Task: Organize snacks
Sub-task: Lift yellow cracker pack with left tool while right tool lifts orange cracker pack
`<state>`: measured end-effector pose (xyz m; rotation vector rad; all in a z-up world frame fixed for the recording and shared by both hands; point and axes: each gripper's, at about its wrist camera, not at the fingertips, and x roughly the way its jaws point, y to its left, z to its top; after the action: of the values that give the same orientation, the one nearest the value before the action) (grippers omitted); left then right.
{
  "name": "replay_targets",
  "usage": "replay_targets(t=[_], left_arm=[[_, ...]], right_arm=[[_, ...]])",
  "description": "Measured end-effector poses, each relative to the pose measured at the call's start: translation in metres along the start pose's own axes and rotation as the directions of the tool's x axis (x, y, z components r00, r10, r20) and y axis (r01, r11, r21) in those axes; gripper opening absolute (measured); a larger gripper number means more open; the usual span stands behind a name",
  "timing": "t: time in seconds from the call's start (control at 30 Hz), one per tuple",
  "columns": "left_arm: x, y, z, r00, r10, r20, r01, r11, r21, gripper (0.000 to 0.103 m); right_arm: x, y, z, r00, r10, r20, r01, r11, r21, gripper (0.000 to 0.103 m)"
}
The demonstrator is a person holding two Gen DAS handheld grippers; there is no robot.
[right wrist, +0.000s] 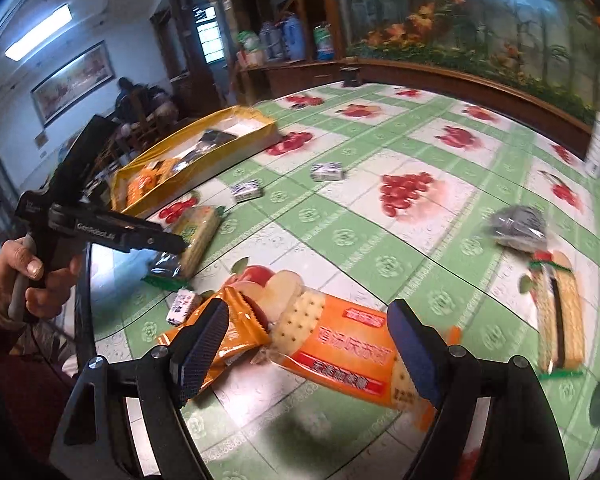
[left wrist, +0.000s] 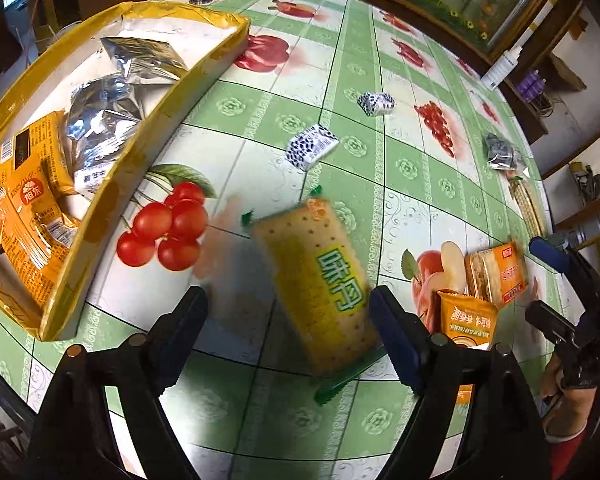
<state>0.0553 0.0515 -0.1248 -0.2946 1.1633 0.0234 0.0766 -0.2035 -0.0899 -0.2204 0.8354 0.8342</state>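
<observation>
Now | L gripper spread, green cracker pack loose between jaws | R gripper spread over orange cracker pack | best: centre jaws before squeezing, then yellow box upper left.

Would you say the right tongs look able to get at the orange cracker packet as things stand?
Probably yes. The right tongs stand open right over the orange cracker packet, and nothing lies on top of it. Only the small orange pouch sits against its left end, beside the left finger, and might get nudged.
</observation>
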Motion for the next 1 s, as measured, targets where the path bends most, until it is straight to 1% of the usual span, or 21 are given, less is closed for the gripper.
replay_targets(t=[0.07,0.1,0.13,0.17,0.2,0.27,0.3,0.33,0.4,0.47,0.53,0.6,0.63,0.67,0.7,0.73,0.77,0.83,0.9,0.93,1.0], left_arm=[[0.004,-0.013,0.003,1.0,0.005,-0.023,-0.005,1.0,0.009,0.083],[0.008,-0.021,0.005,0.999,0.024,-0.022,-0.023,0.999,0.037,0.083],[0.011,-0.028,0.007,0.999,0.051,-0.012,-0.05,0.997,0.063,0.083],[0.016,-0.034,0.009,0.995,0.096,0.0,-0.096,0.992,0.086,0.083],[0.019,-0.037,0.011,0.993,0.117,0.01,-0.117,0.987,0.106,0.084],[0.025,-0.044,0.015,0.988,0.153,0.033,-0.156,0.971,0.181,0.085],[0.026,-0.044,0.016,0.988,0.145,0.044,-0.151,0.966,0.21,0.085],[0.025,-0.042,0.016,0.99,0.131,0.049,-0.139,0.961,0.24,0.085],[0.022,-0.034,0.015,0.991,0.113,0.066,-0.128,0.947,0.294,0.086],[0.017,-0.023,0.015,0.993,0.1,0.066,-0.116,0.943,0.313,0.085],[0.013,-0.017,0.013,0.995,0.081,0.051,-0.094,0.935,0.341,0.085],[0.012,-0.018,0.012,0.997,0.068,0.04,-0.078,0.92,0.383,0.085],[0.012,-0.019,0.011,0.998,0.061,0.034,-0.069,0.916,0.395,0.085],[0.012,-0.02,0.011,0.998,0.057,0.03,-0.065,0.914,0.4,0.085],[0.012,-0.02,0.01,0.998,0.055,0.03,-0.063,0.913,0.403,0.085],[0.012,-0.021,0.01,0.998,0.052,0.03,-0.06,0.912,0.405,0.085],[0.012,-0.02,0.009,0.998,0.05,0.028,-0.057,0.913,0.405,0.085],[0.013,-0.019,0.01,0.998,0.05,0.035,-0.06,0.916,0.396,0.085],[0.014,-0.018,0.012,0.997,0.057,0.044,-0.069,0.924,0.377,0.085],[0.014,-0.019,0.013,0.997,0.062,0.049,-0.076,0.927,0.368,0.085],[0.014,-0.021,0.012,0.996,0.065,0.058,-0.082,0.929,0.362,0.085]], right_arm=[[0.007,0.001,0.006,0.999,0.037,-0.029,-0.038,0.998,-0.04,0.083],[0.01,-0.001,0.008,0.997,0.059,-0.045,-0.061,0.997,-0.053,0.083],[0.014,-0.003,0.009,0.996,0.075,-0.058,-0.078,0.995,-0.06,0.083],[0.018,-0.006,0.011,0.993,0.091,-0.074,-0.096,0.993,-0.065,0.083],[0.02,-0.009,0.01,0.992,0.096,-0.086,-0.102,0.993,-0.066,0.083],[0.028,-0.016,0.008,0.987,0.095,-0.129,-0.102,0.994,-0.048,0.083],[0.03,-0.018,0.005,0.985,0.091,-0.146,-0.098,0.994,-0.043,0.083],[0.027,-0.017,0.003,0.987,0.076,-0.139,-0.084,0.995,-0.051,0.083],[0.02,-0.013,-0.004,0.983,0.1,-0.152,-0.107,0.994,-0.037,0.085],[0.013,-0.003,-0.012,0.979,0.116,-0.171,-0.126,0.991,-0.052,0.085],[0.009,0.011,-0.017,0.982,0.057,-0.179,-0.078,0.99,-0.114,0.084],[0.007,0.024,-0.017,0.987,-0.045,-0.154,0.011,0.976,-0.215,0.084],[0.01,0.028,-0.016,0.984,-0.11,-0.143,0.067,0.959,-0.276,0.084],[0.014,0.03,-0.014,0.977,-0.151,-0.147,0.099,0.944,-0.314,0.085],[0.02,0.03,-0.013,0.969,-0.177,-0.173,0.11,0.934,-0.339,0.085],[0.028,0.027,-0.013,0.96,-0.18,-0.214,0.099,0.934,-0.342,0.085],[0.037,0.023,-0.013,0.949,-0.157,-0.272,0.064,0.945,-0.321,0.084],[0.044,0.014,-0.014,0.943,-0.133,-0.304,0.05,0.963,-0.266,0.084],[0.043,0.004,-0.017,0.95,-0.087,-0.301,0.036,0.985,-0.17,0.08],[0.04,0.002,-0.019,0.956,-0.092,-0.28,0.054,0.989,-0.14,0.078],[0.033,-0.001,-0.024,0.965,-0.109,-0.239,0.095,0.993,-0.072,0.067]])
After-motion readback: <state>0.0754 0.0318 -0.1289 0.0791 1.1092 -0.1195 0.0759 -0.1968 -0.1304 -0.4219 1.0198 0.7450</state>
